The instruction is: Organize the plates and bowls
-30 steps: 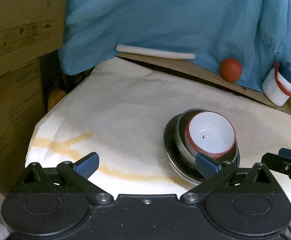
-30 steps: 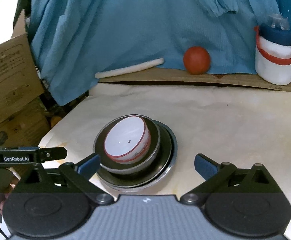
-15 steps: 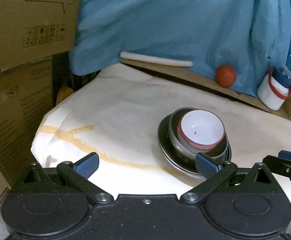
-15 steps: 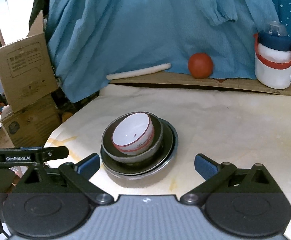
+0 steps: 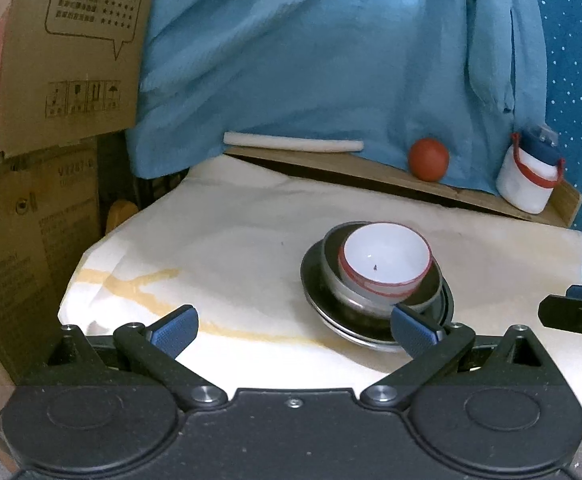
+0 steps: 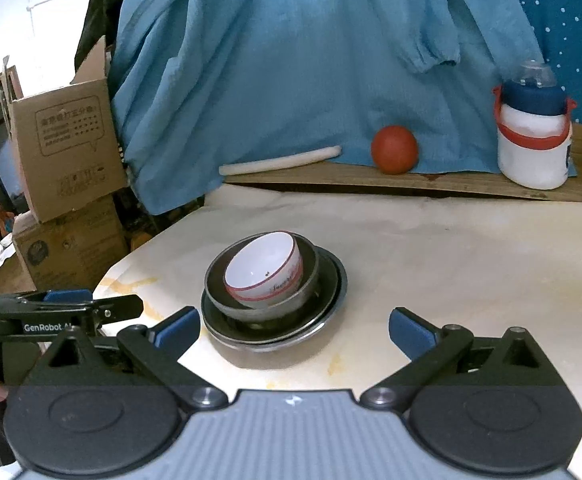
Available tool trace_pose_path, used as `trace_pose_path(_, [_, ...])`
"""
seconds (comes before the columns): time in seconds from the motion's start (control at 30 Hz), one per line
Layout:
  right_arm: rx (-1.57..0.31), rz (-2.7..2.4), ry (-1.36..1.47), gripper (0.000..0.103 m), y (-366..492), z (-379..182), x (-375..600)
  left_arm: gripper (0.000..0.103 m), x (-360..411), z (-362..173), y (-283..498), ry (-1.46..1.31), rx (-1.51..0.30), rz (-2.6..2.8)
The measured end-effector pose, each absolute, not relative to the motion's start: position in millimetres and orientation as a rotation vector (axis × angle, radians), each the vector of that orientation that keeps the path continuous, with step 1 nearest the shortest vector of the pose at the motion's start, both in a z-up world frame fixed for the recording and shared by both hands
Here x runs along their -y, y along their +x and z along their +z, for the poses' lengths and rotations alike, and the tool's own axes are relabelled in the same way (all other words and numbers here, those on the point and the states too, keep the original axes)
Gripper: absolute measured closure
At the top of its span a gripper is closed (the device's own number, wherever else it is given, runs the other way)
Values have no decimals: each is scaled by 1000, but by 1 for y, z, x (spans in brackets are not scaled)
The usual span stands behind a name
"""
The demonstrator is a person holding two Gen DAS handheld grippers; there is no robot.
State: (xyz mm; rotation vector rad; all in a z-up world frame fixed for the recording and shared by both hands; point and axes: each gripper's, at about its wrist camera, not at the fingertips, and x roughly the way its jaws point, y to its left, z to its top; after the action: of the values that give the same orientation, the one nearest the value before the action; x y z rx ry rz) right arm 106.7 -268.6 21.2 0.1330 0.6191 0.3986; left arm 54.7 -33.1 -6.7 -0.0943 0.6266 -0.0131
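While both grippers are hanging back at the near edge of the cream-coloured paper-covered table (image 6: 471, 248), the stack is sitting toward its middle: a white bowl with a red rim (image 6: 265, 270) is tilting inside a grey metal bowl (image 6: 307, 280), which is resting on a dark round metal plate (image 6: 331, 304).

From the left wrist view the left gripper (image 5: 293, 326) is showing its jaws spread wide with nothing between them, and its right blue fingertip (image 5: 411, 328) is overlapping the plate's near rim at about five o'clock of the stack; whether it is touching, I cannot tell. The right gripper (image 6: 293, 330) is likewise gaping empty, the stack lying at its eleven o'clock, apart from both pads.

Along the far side, at twelve o'clock, a wooden board (image 6: 371, 178) is carrying a white stick-like roll (image 6: 279, 162), a red-orange ball (image 6: 394, 150) and a white jug with a blue lid and red handle (image 6: 533, 148), all against a hanging blue cloth (image 6: 291, 60). Cardboard boxes (image 5: 55, 56) are piling up at nine o'clock.

Only the right wrist view is showing lettering on the white bowl's side and the left gripper's arm marked "GenRobot".
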Motion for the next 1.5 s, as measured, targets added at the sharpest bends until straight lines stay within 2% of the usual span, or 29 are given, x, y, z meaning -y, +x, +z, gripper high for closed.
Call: trace_pose_path(1.5, [-619, 396, 60, 0, 92, -11, 261, 1, 36, -40, 38, -40, -648, 12])
